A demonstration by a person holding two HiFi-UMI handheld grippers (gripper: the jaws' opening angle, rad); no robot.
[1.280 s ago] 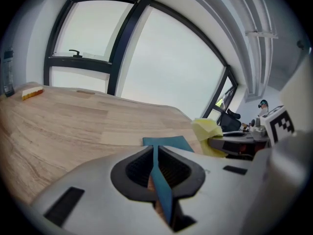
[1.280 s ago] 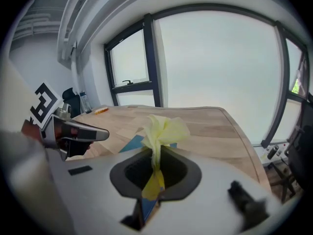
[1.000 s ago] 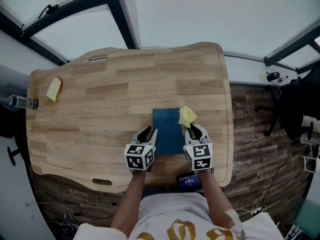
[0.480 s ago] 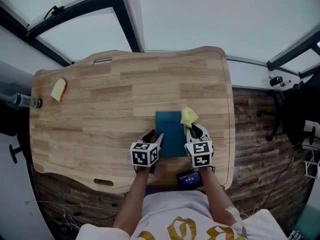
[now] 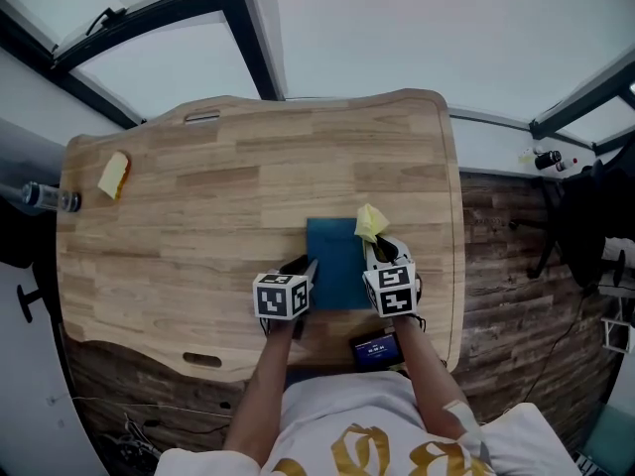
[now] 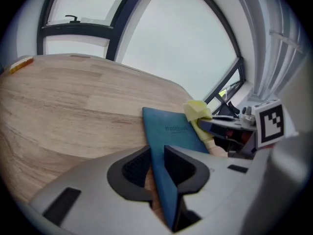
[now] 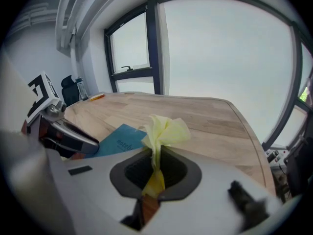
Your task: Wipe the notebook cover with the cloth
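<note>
Left gripper (image 6: pixel 156 154) jaws just closing on notebook (image 6: pixel 168 131); right gripper (image 7: pixel 155 161) clamps cloth (image 7: pixel 165 130).

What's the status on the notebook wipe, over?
Left gripper jaws just closed in, shut on blue notebook near edge. Right gripper shut on yellow cloth, by the notebook's right edge. Nothing lying on the cover.

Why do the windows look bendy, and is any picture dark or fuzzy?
Left gripper view: the wide lens curves the window frame and blackens the corners, yet the notebook looks sharp. Right gripper view: same curving; the cloth is crisp. Head view: dim daylight, no glare on the table.
</note>
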